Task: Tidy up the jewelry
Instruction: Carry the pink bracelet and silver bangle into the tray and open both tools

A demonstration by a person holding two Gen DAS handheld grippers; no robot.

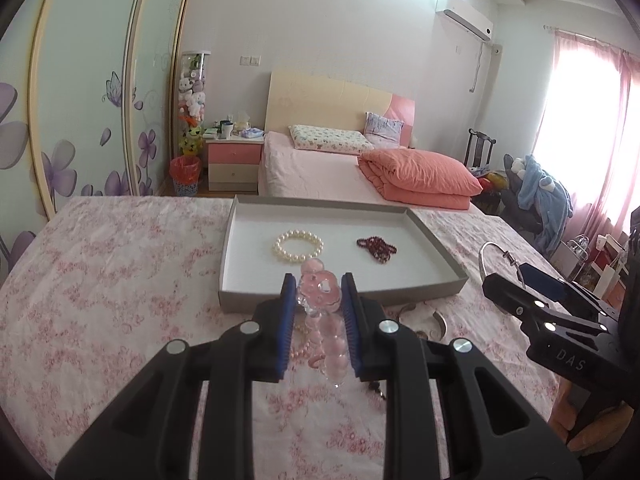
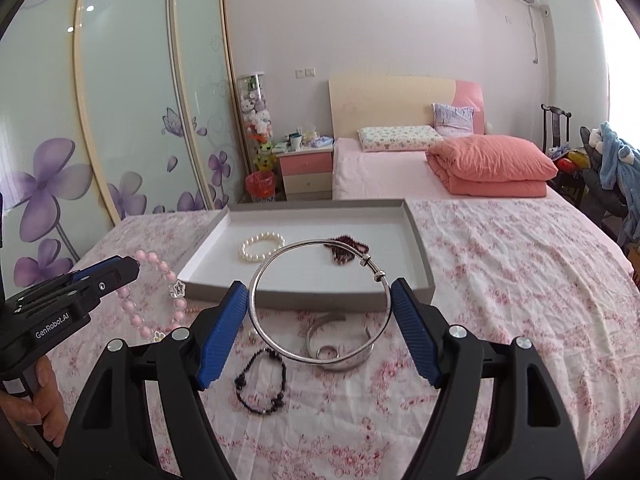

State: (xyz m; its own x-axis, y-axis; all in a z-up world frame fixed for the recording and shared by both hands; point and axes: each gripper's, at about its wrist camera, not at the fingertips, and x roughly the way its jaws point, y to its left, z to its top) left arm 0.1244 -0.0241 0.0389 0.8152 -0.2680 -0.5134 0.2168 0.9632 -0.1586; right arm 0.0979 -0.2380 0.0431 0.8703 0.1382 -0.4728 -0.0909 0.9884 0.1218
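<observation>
My left gripper [image 1: 318,286] is shut on a pink bead bracelet [image 1: 322,320], held above the floral cloth just before the grey tray [image 1: 236,276]; it also shows in the right wrist view [image 2: 160,268]. My right gripper [image 2: 318,294] is shut on a thin silver bangle [image 2: 276,344], held in the air before the tray [image 2: 424,256]. The tray holds a pearl bracelet [image 1: 298,246] and a dark red bead bracelet [image 1: 376,248].
On the cloth below my right gripper lie a black bead bracelet [image 2: 260,384], a wide silver cuff [image 2: 352,360] and a small silver ring [image 2: 328,352]. A bed with an orange quilt [image 1: 420,176] stands behind the table.
</observation>
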